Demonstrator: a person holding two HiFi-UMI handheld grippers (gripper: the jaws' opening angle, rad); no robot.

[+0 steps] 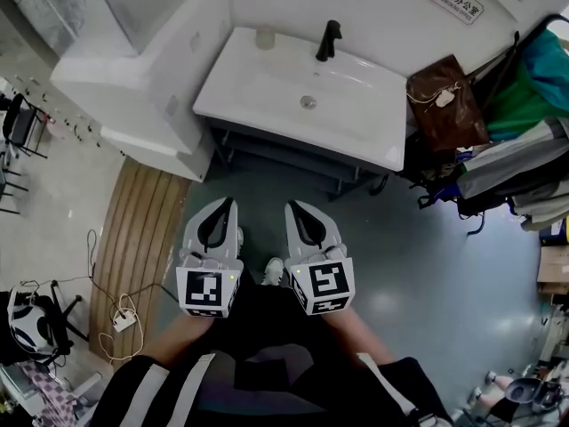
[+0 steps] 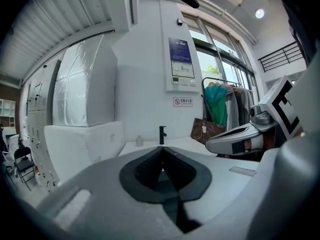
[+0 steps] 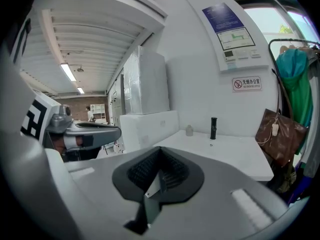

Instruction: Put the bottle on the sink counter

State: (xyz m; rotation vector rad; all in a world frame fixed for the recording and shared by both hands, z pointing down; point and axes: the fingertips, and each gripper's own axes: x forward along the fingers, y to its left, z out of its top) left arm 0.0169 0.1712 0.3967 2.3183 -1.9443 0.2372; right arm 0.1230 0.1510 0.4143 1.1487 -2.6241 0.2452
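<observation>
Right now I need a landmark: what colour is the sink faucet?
Black; the faucet shows best in the head view.

Left claw [image 1: 224,210] closed; right claw [image 1: 299,213] closed, just beside it.

One sink counter [image 1: 258,92] carries one bottle [image 1: 265,36] at its back left corner and one black faucet [image 1: 328,40] at its back edge, with one brown bag [image 1: 447,105] beside its right edge.

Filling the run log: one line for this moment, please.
left claw shut, empty | right claw shut, empty | bottle on sink counter, left of faucet
</observation>
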